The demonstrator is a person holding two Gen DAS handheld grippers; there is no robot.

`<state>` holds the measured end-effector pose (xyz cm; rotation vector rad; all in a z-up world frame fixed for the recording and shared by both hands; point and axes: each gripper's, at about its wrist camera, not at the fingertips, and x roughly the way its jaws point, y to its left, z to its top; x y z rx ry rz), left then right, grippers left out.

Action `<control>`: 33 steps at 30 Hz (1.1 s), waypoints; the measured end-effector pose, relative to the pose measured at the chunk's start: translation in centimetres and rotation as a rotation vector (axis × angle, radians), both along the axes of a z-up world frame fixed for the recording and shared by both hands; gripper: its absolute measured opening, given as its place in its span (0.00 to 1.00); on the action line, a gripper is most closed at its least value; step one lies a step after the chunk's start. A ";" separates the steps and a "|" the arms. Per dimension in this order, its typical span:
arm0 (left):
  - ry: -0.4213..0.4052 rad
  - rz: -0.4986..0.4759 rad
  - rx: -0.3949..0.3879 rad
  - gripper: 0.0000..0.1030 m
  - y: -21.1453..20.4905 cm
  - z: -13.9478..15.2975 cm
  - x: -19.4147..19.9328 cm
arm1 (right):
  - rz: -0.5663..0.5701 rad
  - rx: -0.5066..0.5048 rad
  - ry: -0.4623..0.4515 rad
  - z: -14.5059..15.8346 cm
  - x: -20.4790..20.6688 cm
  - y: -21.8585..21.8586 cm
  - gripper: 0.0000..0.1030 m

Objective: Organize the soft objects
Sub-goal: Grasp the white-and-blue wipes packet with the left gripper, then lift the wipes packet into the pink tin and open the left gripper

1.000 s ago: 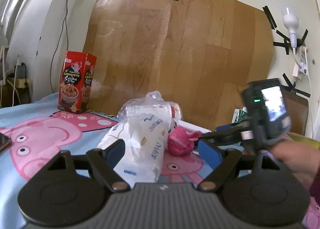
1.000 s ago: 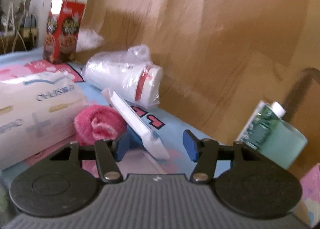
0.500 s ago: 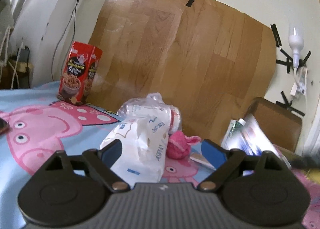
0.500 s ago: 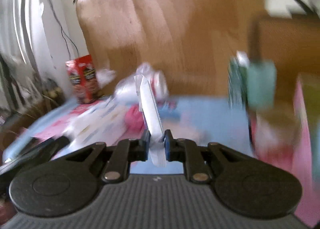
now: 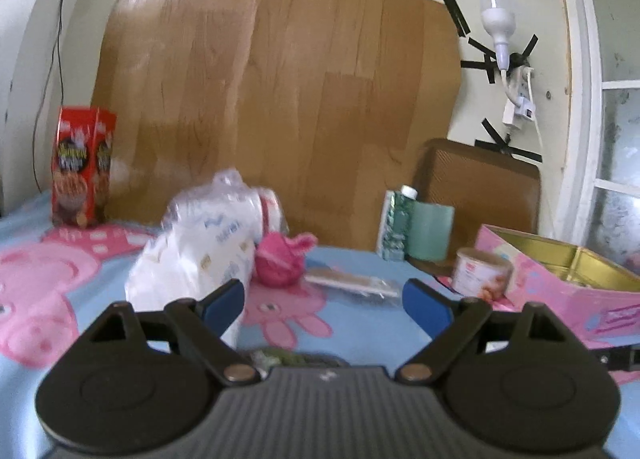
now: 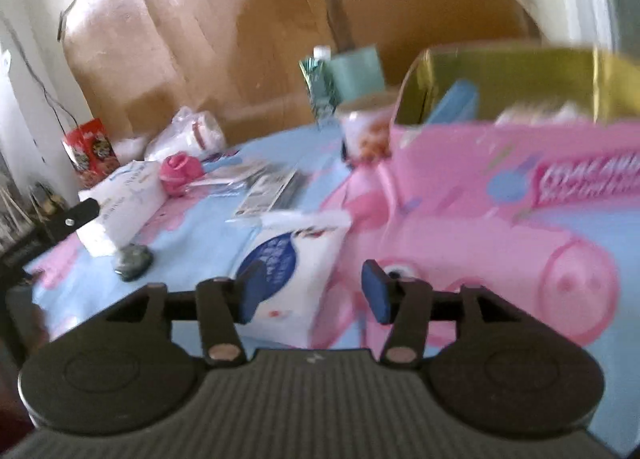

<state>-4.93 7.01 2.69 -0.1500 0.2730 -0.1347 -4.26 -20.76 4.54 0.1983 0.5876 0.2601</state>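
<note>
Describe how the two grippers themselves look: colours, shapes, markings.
The left gripper and right gripper look alike: a dark grey ribbed body, two round black discs at the sides, angled black linkage arms on silvery pivot pins, and blue padded fingers. No cables or sleeves show; a small pale mark sits mid-body.

There's a red snack box (image 5: 82, 167) by the wooden board (image 5: 280, 99), a green bottle (image 5: 398, 225), and what looks like a small tub (image 5: 482, 277).

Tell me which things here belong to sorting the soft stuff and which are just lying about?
Belong to the job:
tissue pack
pink sock ball
white pouch
pink box

Just lying about:
red snack box
green bottle
small tub
cup stack in plastic
</note>
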 end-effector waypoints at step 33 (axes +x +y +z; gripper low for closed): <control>0.164 -0.567 0.048 0.57 -18.3 5.7 6.0 | -0.036 -0.241 -0.447 1.0 -1.9 -0.8 0.46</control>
